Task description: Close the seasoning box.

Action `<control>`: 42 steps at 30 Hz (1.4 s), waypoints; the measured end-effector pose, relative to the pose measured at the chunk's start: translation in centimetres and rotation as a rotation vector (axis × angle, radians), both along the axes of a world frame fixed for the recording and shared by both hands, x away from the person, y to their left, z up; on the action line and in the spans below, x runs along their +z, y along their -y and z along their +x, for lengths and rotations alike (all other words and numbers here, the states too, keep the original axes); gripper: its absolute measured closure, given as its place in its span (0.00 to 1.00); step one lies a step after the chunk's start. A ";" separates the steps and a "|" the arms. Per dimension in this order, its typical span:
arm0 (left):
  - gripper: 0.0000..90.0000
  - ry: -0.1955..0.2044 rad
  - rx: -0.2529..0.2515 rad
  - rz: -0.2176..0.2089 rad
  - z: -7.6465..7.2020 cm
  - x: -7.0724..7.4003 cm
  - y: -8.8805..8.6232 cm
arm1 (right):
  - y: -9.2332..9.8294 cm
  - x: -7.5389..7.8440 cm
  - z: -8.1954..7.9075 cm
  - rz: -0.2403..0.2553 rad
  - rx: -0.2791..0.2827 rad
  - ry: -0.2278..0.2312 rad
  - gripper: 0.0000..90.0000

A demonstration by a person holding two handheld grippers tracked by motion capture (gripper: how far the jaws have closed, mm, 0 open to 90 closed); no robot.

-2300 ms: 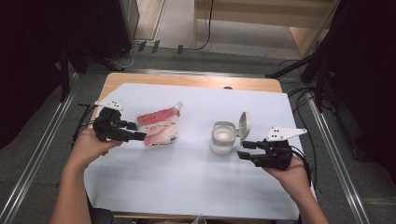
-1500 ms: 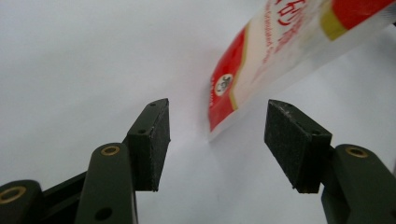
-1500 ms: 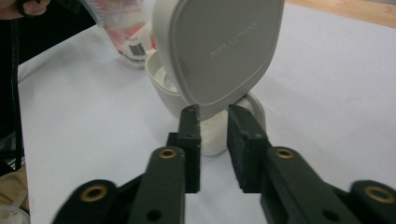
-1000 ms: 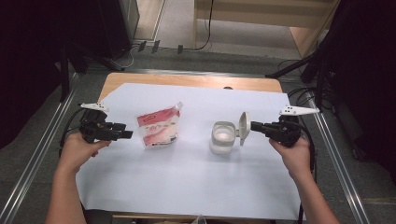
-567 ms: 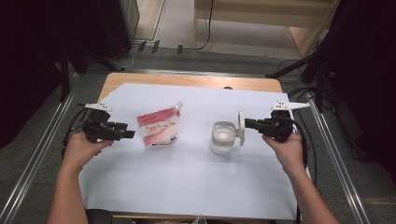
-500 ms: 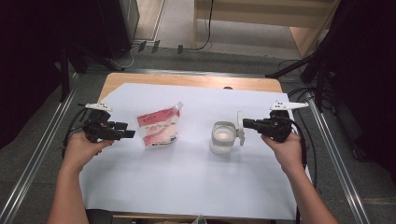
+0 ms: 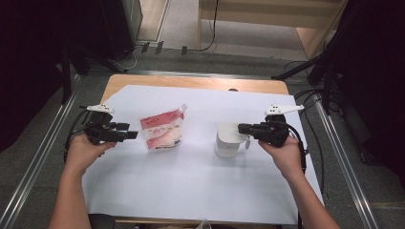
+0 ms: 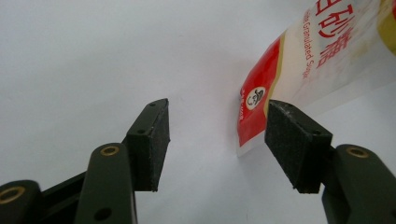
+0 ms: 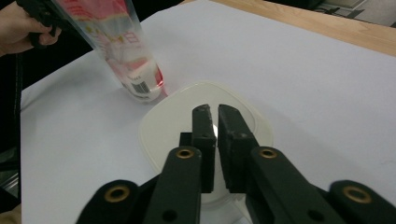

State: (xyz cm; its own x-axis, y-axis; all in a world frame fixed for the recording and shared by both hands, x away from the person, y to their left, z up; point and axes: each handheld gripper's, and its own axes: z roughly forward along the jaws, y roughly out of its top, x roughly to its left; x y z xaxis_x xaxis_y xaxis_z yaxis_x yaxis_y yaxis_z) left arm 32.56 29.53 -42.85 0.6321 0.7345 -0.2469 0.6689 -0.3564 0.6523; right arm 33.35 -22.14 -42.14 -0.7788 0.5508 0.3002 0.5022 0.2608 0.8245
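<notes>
White paper-covered table (image 7: pixel 200 191): red-and-white plastic sugar pouch (image 7: pixel 162 132) beside left gripper (image 7: pixel 128 135), jaws apart, empty; white lidded container (image 7: pixel 228 140) under right gripper (image 7: pixel 242 128), jaws nearly closed, just opening, nothing between

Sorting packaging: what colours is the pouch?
Red and white pouch, clearest in the high view.

Sugar pouch and lidded container on white sheet.
Red-and-white sugar pouch (image 7: pixel 163 130) lies flat, spout corner pointing to 1 o'clock, left of centre. White container (image 7: pixel 228 140) stands upright at its 3 o'clock, well apart, its rounded-square lid (image 9: pixel 205 128) lying down over the top. Barcode end of the pouch faces the container.
</notes>
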 end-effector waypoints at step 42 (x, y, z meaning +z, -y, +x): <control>0.44 0.065 -0.002 0.027 -0.1 0.0 0.9 | 7.8 -2.1 -0.8 -0.038 -0.207 0.067 0.48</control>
